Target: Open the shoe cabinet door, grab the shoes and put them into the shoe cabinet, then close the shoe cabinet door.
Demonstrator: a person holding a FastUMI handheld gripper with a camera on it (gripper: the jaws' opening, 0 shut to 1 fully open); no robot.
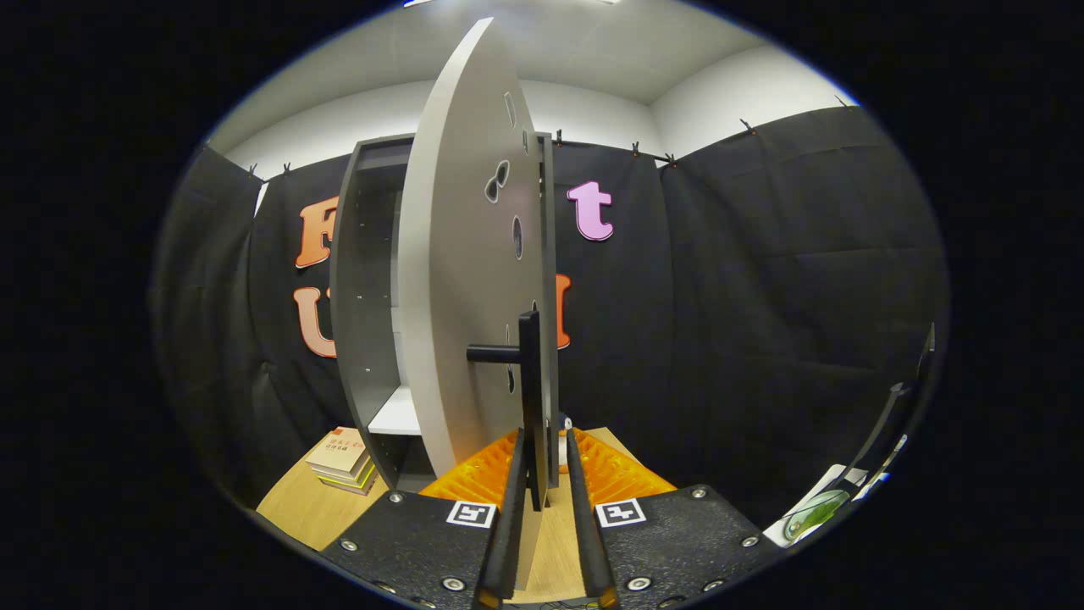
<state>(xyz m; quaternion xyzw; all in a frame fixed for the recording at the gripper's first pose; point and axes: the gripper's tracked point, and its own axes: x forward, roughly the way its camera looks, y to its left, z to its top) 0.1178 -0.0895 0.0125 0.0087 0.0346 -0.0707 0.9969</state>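
Gripper view has the hand-held gripper (542, 487) nearly closed around the black bar handle (529, 398) of the shoe cabinet door (461, 288), though whether both fingers actually press on it is hard to tell. The door stands swung wide, edge-on just ahead, with the shoe cabinet (364, 288) behind on the tabletop (301, 508). The panel looks stiff and light, and that handle seems the obvious grab spot.

Cabinet (364, 280) interior mostly hidden behind door (461, 280) (shoes unseen).
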